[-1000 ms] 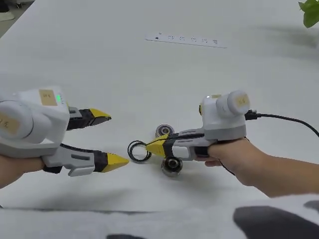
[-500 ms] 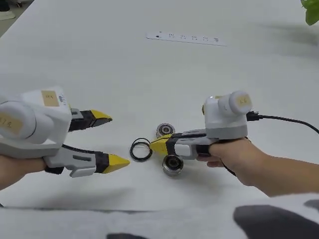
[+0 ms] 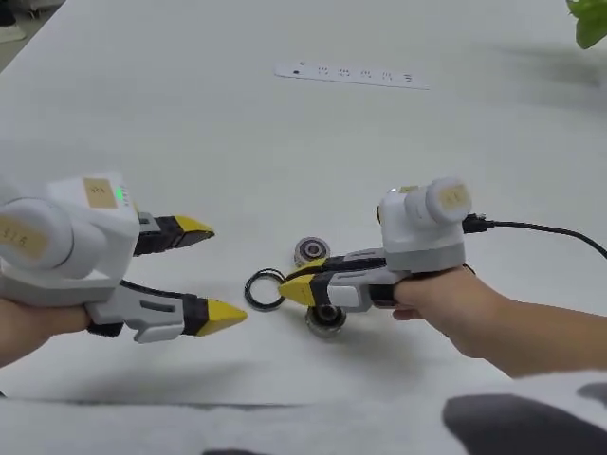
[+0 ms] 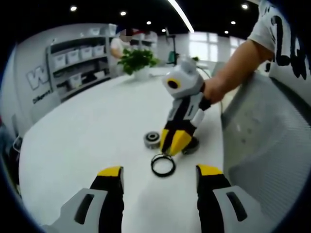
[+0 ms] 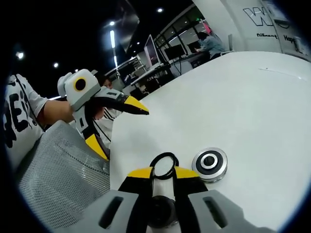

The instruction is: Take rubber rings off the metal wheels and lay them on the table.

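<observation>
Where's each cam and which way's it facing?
Head view: headset, facing forward and down at the table; left hand, right hand, left gripper, right gripper.
Left gripper view: on the left gripper, facing the right gripper; own open jaws below.
Right gripper view: on the right gripper, facing the left gripper; own jaws below.
Both gripper views share the rubber ring.

The ring (image 3: 266, 289) is lying on the table (image 3: 190, 123) between the left gripper (image 3: 226, 273) and the right gripper (image 3: 292, 285). One wheel (image 3: 311, 250) is sitting just behind the right gripper, a second wheel (image 3: 325, 321) beneath it. A power strip (image 3: 351, 75) is lying far behind.
</observation>
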